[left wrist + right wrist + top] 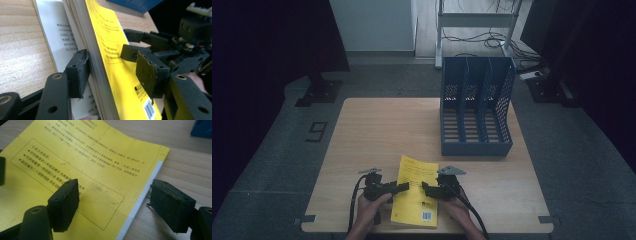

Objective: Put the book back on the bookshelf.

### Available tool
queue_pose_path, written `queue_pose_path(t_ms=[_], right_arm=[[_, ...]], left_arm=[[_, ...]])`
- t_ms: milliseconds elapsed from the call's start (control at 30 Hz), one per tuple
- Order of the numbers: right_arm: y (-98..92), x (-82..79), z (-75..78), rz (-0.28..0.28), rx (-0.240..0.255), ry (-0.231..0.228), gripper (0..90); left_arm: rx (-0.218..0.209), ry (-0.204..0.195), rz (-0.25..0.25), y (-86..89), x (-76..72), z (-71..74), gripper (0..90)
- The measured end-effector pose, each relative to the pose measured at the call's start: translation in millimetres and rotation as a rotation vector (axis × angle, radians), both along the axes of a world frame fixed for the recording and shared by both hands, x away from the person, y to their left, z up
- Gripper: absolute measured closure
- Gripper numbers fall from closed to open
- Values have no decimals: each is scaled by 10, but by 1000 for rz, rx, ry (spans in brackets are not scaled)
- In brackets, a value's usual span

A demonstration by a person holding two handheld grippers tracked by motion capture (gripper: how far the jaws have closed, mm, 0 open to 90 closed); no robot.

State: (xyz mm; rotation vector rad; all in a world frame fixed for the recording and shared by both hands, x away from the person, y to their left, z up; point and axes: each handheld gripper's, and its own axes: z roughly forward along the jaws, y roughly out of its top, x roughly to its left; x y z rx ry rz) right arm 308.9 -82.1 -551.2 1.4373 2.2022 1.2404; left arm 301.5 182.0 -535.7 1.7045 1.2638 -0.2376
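A yellow paperback book (414, 200) lies near the front edge of the wooden table (377, 130). My left gripper (403, 187) comes at the book's left edge. In the left gripper view the book (112, 32) stands tilted between the jaws of the left gripper (113, 73). One pad (80, 72) touches the page block above a bared white page, while the other hangs clear of the cover. My right gripper (424, 187) is at the book's right side. The right gripper (117, 203) straddles that edge of the book (75, 152), open, one pad over the cover and one beside it.
A blue file organiser (476, 107) with three slots stands at the back right of the table. Bare wood lies to the left and behind the book. Beyond the table are grey floor, a metal frame and loose cables.
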Motion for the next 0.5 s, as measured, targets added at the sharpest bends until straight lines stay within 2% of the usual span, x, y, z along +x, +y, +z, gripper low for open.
queue_pose_path(t_ms=[100, 133, 267, 433, 500], right_arm=[[0, 0, 0, 1, -1, -1, 230], [0, 0, 0, 1, -1, -1, 230], [-3, 0, -1, 3, 0, -1, 231], [-6, 0, -1, 2, 2, -1, 231], [-7, 0, -2, 3, 4, -2, 231]], left_arm=[[55, -36, -2, -22, -21, 20, 483], [55, -36, -2, -22, -21, 20, 494], [120, -73, 6, -64, -43, 29, 520], [117, -82, 22, -83, -53, 26, 537], [107, -78, 33, -84, -54, 9, 572]])
